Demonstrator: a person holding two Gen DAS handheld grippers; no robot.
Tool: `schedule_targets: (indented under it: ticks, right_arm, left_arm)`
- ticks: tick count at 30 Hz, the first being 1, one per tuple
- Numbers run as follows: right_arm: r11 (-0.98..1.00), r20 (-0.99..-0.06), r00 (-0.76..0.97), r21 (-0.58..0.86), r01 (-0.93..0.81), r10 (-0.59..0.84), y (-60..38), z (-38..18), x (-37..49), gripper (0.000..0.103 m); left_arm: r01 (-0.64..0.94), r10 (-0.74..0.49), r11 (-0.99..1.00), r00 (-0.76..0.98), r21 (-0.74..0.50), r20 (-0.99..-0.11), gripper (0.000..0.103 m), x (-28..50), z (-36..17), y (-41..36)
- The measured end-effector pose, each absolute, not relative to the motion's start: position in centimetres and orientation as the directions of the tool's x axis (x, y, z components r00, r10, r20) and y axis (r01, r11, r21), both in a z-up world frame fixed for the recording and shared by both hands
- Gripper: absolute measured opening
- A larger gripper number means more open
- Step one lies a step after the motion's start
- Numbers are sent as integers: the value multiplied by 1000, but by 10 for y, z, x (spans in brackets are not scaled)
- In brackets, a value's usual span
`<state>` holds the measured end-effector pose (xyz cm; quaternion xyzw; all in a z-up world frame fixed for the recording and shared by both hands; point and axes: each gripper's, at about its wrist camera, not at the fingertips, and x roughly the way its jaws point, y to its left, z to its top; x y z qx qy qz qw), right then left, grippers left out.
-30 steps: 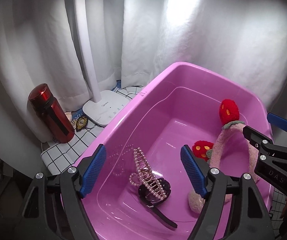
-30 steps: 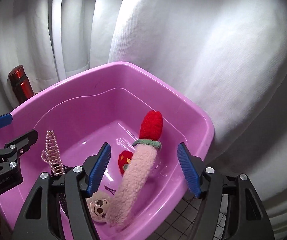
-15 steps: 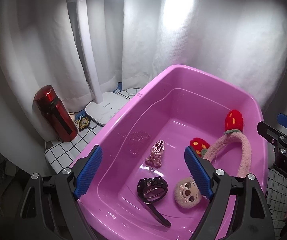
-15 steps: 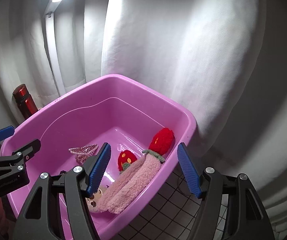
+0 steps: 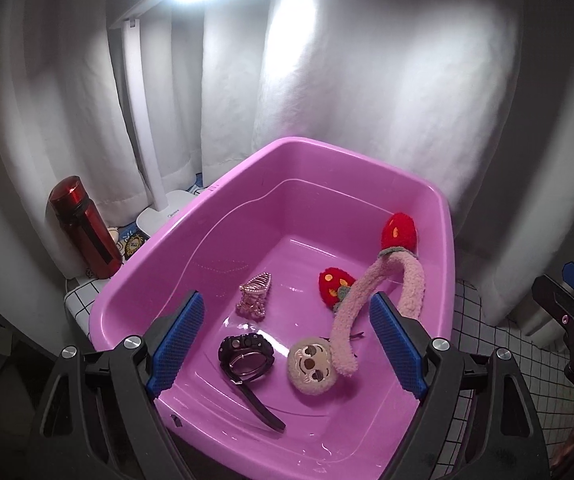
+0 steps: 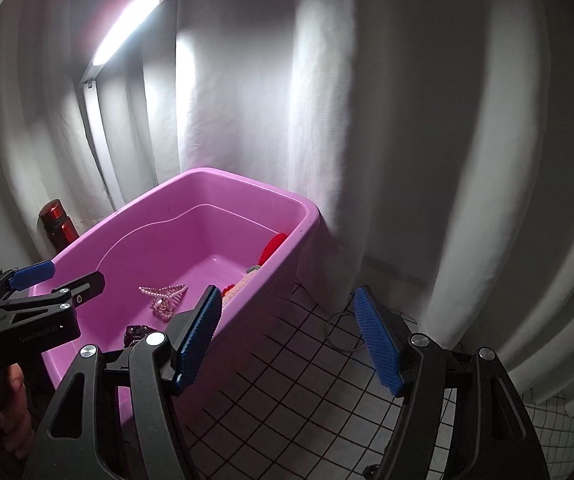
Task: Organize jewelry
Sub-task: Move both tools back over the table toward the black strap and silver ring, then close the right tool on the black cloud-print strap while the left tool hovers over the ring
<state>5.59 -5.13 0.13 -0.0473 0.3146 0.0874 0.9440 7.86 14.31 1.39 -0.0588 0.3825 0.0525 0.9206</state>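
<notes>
both claws have drawn back from the pink tub (image 5: 215,216); left claw (image 5: 285,338) and right claw (image 6: 289,334) spread, empty; pearl clip (image 5: 254,294) now lies flat inside.

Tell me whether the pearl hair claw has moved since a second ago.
Yes. The pearl hair claw left the black watch it rested on and now lies farther along the pink tub floor.

Pink plastic tub (image 5: 445,216) holds pearl hair claw (image 5: 254,295) lying mid-floor; black watch (image 5: 247,356) near front wall, strap trailing; plush pink headband (image 5: 371,296) with red strawberry ends and round cartoon-face patch (image 5: 312,365) at right.
</notes>
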Motion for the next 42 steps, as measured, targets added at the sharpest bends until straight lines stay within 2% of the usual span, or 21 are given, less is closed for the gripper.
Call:
schedule_targets:
  ticks: [6, 14, 26, 35, 42]
  right_arm:
    - [997, -602, 797, -10, -74, 54, -112, -6, 14, 68]
    - [999, -645, 764, 19, 50, -26, -171, -31, -31, 68]
    - [991, -691, 723, 82, 109, -23, -209, -68, -57, 68]
    - [988, -738, 675, 114, 109, 11, -214, -107, -46, 68]
    - [984, -763, 646, 133, 118, 26, -217, -136, -25, 68]
  left_arm:
    - [-66, -13, 994, 713, -86, -701, 84, 66, 19, 106]
    - [28, -87, 995, 705, -96, -703, 84, 53, 17, 56]
    - [167, -167, 983, 674, -72, -720, 87, 39, 7, -14]
    - [219, -200, 972, 612, -80, -765, 88, 57, -29, -57]
    - [193, -164, 979, 558, -65, -813, 89, 105, -74, -70]
